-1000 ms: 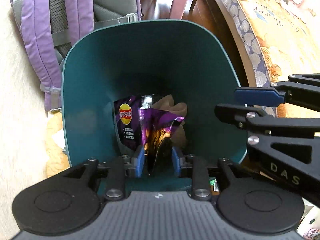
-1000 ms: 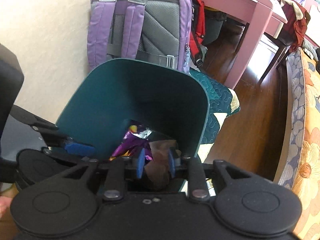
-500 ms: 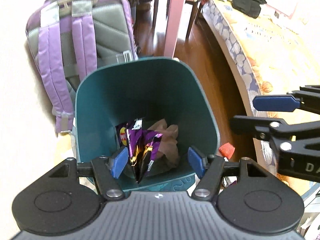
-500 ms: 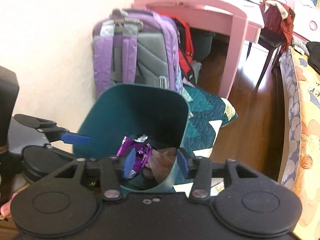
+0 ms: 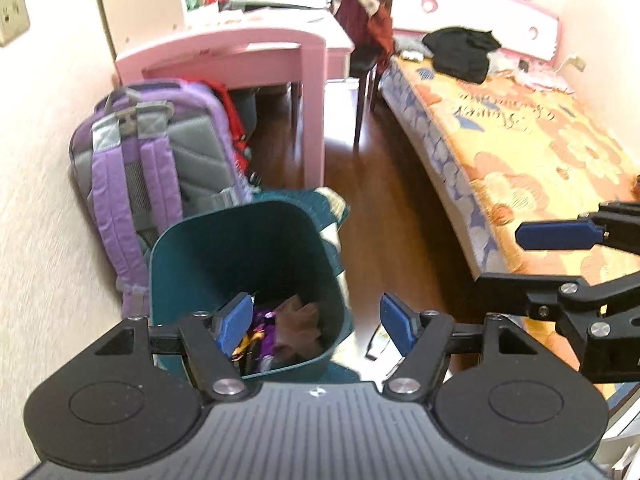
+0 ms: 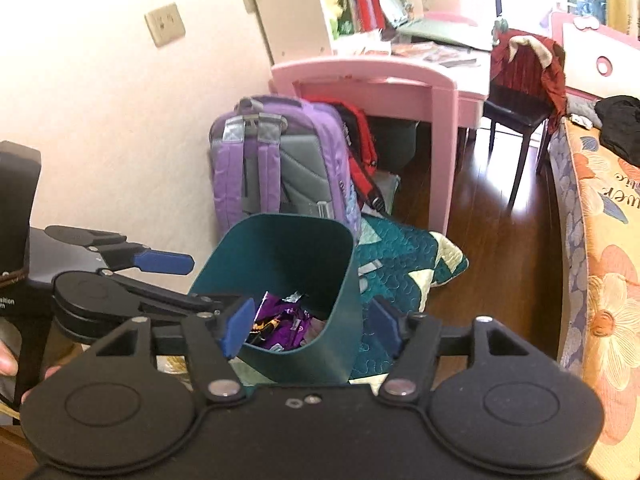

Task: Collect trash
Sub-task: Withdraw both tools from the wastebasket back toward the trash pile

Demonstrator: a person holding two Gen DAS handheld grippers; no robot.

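A teal trash bin (image 5: 240, 256) stands on the floor; it also shows in the right wrist view (image 6: 304, 252). Inside lie a purple chip bag (image 5: 266, 336) (image 6: 280, 324) and a crumpled brown paper (image 5: 298, 322). My left gripper (image 5: 316, 322) is open and empty, raised above the bin's near rim. My right gripper (image 6: 310, 326) is open and empty, also above the bin. The right gripper shows in the left wrist view (image 5: 560, 256), and the left gripper shows in the right wrist view (image 6: 160, 276).
A purple backpack (image 5: 156, 168) leans on the wall behind the bin, with a red bag beside it. A teal quilt (image 6: 400, 260) lies under the bin. A pink desk (image 5: 248, 60), a chair with red cloth (image 6: 524, 76) and a bed (image 5: 540, 152) stand around the wooden floor.
Both grippers opened, let the chip bag and the brown paper drop into the bin, and rose up and back away from it.
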